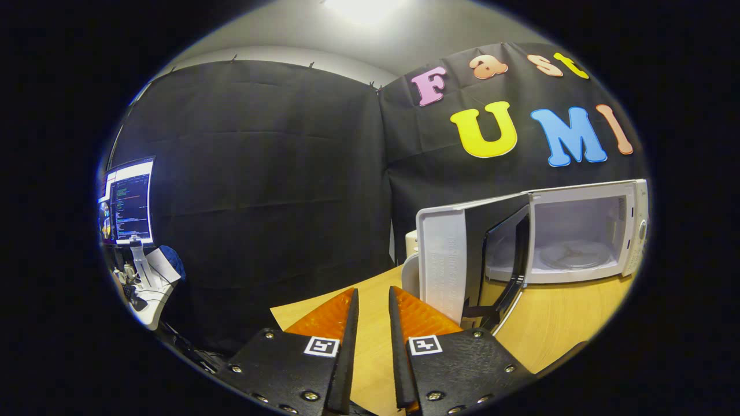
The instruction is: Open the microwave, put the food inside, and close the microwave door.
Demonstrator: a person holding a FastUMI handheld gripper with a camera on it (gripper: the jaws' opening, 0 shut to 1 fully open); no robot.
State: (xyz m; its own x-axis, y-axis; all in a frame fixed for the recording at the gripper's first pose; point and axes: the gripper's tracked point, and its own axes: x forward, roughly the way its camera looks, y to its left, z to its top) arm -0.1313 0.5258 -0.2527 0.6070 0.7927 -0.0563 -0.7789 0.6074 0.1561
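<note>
White plastic forms the microwave [584,237] at the right of the frame, standing on a light wooden table [555,329]. Its door [462,260] is swung wide open toward the fingers, its inner face turned this way, and the cavity shows a round glass turntable [575,254] lying flat on its floor with nothing on it. At the bottom centre the gripper [373,300] points across the table edge with its two fingers set close together, a narrow slit of tabletop visible between them; they grip nothing and touch nothing. The right finger's tip sits just beside the lower edge of the open door, apart from it. Behind the door a pale rounded object [411,263] peeks out, too hidden to identify. At the left of the frame a lit monitor [128,202] stands above some desk clutter.
</note>
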